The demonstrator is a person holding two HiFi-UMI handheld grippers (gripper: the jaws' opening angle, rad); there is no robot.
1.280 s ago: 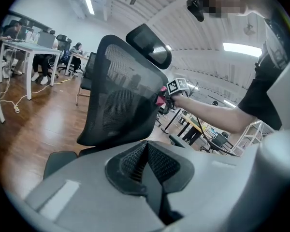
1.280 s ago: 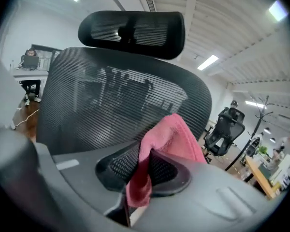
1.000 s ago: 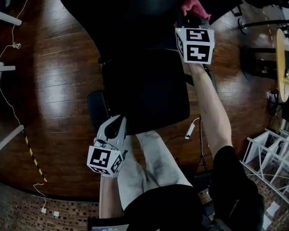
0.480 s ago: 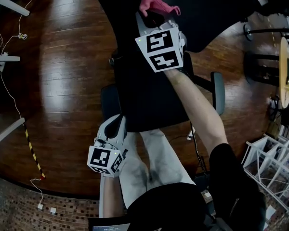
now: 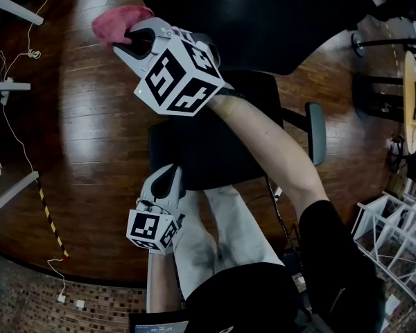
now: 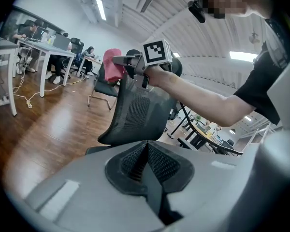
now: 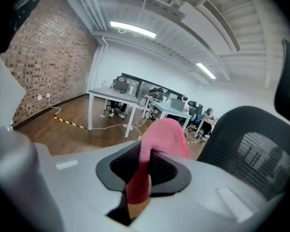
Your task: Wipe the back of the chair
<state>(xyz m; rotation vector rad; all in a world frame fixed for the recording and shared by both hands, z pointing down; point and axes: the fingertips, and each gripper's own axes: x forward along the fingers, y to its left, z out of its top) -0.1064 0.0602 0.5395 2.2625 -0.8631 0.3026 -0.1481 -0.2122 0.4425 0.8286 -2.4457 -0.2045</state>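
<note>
The black mesh office chair shows its back (image 5: 263,19) at the top and its seat (image 5: 215,144) below it in the head view. My right gripper (image 5: 133,39) is shut on a pink cloth (image 5: 118,21), held out past the left edge of the chair back, over the wooden floor. In the right gripper view the pink cloth (image 7: 159,139) sticks up between the jaws, with the chair back (image 7: 261,139) to the right. My left gripper (image 5: 168,180) is shut and empty, low by the seat's front left corner. The left gripper view shows the chair back (image 6: 135,110) and the cloth (image 6: 111,64).
White desk legs (image 5: 7,9) and loose cables (image 5: 14,144) lie at the left on the floor. A strip of yellow-black tape (image 5: 48,227) runs lower left. A white wire rack (image 5: 395,234) and a round table edge (image 5: 408,96) stand at the right. Desks with seated people (image 7: 169,105) are far off.
My right gripper has swept left with the pink cloth, from the right part of the chair back to beyond its left edge. The left gripper has stayed put.
</note>
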